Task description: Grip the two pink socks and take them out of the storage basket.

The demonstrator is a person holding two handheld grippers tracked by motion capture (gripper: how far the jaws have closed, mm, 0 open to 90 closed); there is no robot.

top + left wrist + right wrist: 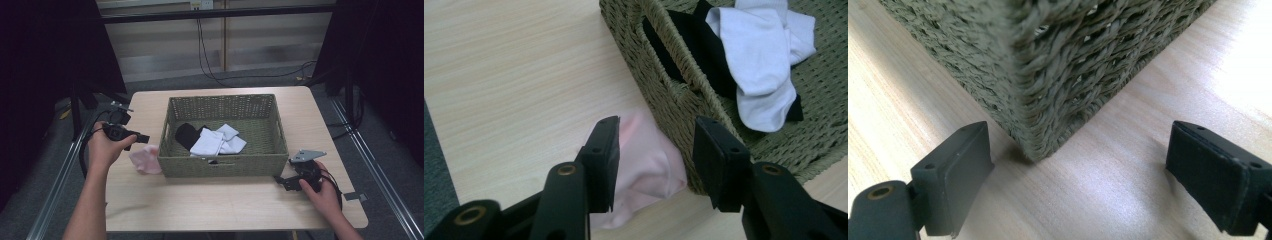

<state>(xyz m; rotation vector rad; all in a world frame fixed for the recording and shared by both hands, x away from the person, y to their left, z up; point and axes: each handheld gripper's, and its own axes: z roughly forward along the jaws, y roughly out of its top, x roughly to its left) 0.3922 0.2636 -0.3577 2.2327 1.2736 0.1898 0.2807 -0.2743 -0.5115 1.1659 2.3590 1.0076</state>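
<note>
Pale wooden table (pixel 225 200) on a grey floor, dark curtains to both sides, cables hanging along the far wall. Green woven basket (pixel 270 162) standing at the middle of the table, holding white socks (pixel 215 141) and a black sock (pixel 186 134) bunched toward its near left part. Pink cloth (pixel 145 160) lying crumpled on the tabletop, touching the basket's left outer wall at the near corner.

Left gripper (pixel 142 138) held in the left hand (pixel 105 147) above the table's left side, just beside the basket and over the pink cloth. Seen in the left gripper view: jaws parted, nothing between them, the pink cloth (pixel 644 165) below the gap and the basket wall (pixel 674 95) running past the right jaw, white socks (pixel 759 55) and black sock (pixel 694 45) inside.

Right gripper (pixel 282 182) held in the right hand (pixel 322 195) near the basket's near right corner, low over the table. Seen in the right gripper view: jaws spread wide, gripping nothing, the basket corner (pixel 1048 100) standing ahead of the gap, bare wood (pixel 1098 190) underneath.
</note>
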